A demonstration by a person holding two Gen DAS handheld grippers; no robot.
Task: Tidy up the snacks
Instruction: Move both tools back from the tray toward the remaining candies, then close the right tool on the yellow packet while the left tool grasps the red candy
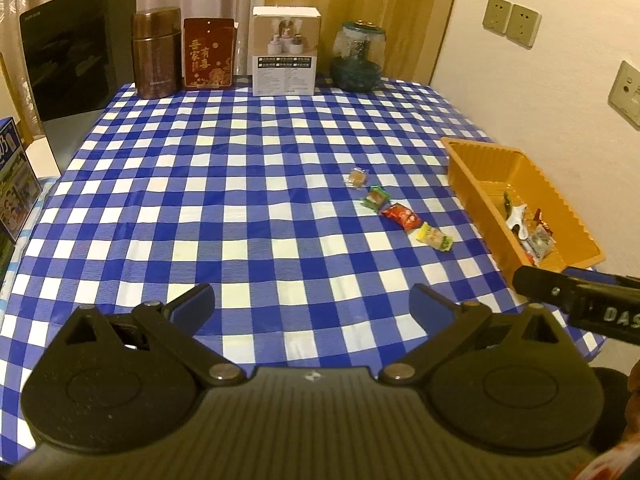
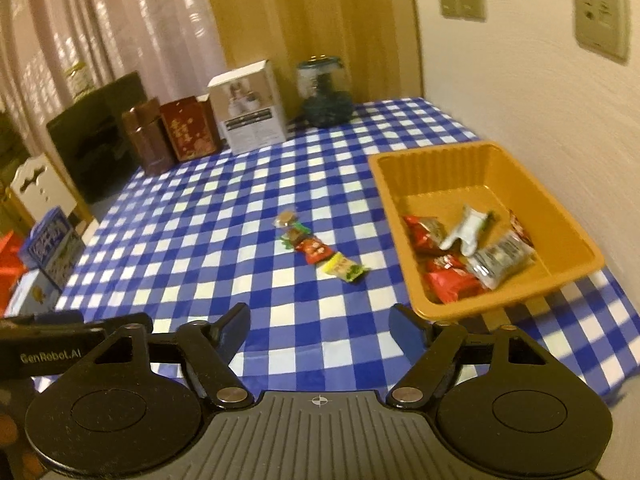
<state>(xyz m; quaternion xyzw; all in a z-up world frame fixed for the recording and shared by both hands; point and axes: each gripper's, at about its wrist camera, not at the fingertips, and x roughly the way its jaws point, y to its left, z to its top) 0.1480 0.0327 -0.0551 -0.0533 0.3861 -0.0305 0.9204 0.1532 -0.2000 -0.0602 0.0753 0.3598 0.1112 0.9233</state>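
Several small wrapped snacks lie in a row on the blue checked tablecloth: a brown one point(image 1: 357, 177), a green one point(image 1: 375, 197), a red one point(image 1: 402, 216) and a yellow one point(image 1: 433, 237). The row also shows in the right wrist view, from the brown snack point(image 2: 285, 219) to the yellow one point(image 2: 343, 267). An orange tray point(image 1: 478, 168) at the right edge holds several packets point(image 2: 472, 248). My left gripper point(image 1: 312, 300) is open and empty, above the cloth near the front. My right gripper point(image 2: 320, 326) is open and empty, just in front of the tray point(image 2: 400, 184).
At the back stand a brown tin point(image 1: 156, 52), a red box point(image 1: 209, 53), a white box point(image 1: 286, 51) and a glass jar point(image 1: 359, 56). A dark panel point(image 1: 76, 48) leans at the left. A blue carton point(image 1: 12, 184) sits left. The wall is close on the right.
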